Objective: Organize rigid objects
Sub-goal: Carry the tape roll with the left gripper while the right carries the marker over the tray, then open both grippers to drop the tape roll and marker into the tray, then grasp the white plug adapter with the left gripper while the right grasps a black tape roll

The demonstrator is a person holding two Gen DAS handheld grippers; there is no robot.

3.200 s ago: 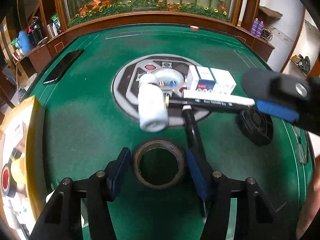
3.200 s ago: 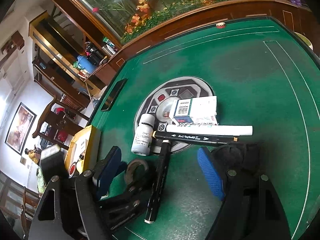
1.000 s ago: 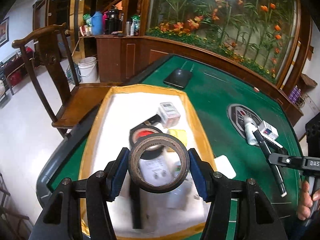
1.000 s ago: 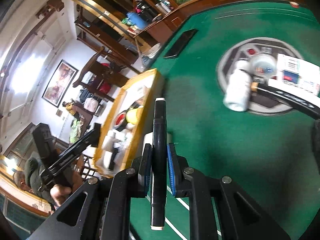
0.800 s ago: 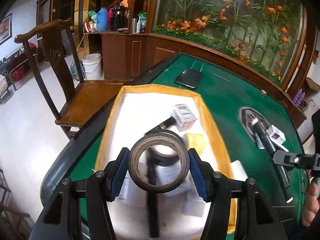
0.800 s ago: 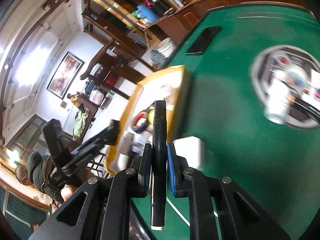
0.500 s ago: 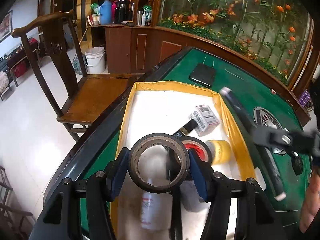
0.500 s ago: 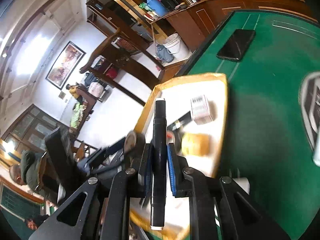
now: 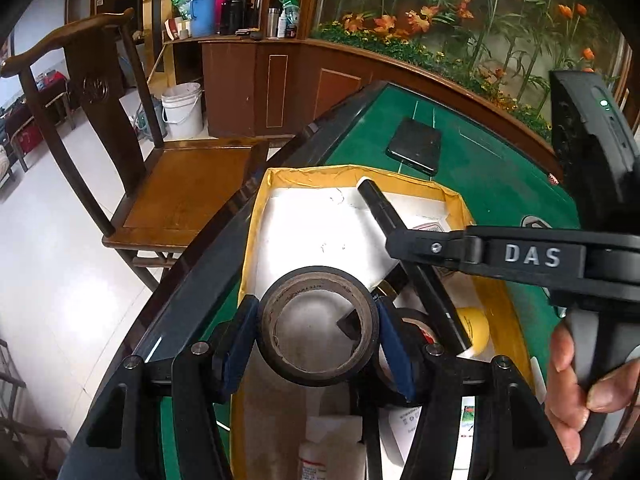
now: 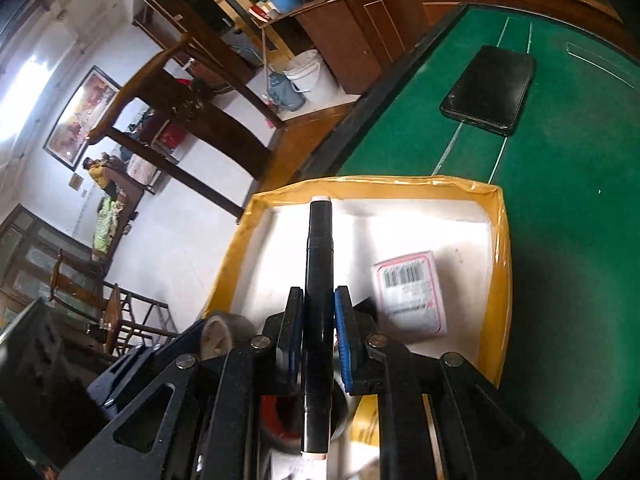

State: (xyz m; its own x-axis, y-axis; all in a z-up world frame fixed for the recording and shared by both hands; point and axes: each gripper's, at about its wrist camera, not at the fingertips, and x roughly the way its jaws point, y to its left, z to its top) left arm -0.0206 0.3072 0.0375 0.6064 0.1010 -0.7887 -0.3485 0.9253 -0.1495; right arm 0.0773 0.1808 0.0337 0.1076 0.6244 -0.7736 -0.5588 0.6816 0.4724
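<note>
- vs half a sec ago: both grippers now further over the tray (image 9: 256, 216); marker (image 10: 319, 280) tip near its far wall.
- left gripper (image 9: 318, 334) clamps tape (image 9: 318, 326) above tray; right gripper (image 10: 319, 320) pinches marker.
- green table (image 10: 560, 200), phone (image 10: 490, 88), chair (image 9: 132, 160); box (image 10: 410, 292) in tray, prob. a carton.

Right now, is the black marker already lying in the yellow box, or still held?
Still held. The right gripper is shut on the black marker, which hangs above the yellow box, not resting inside.
</note>
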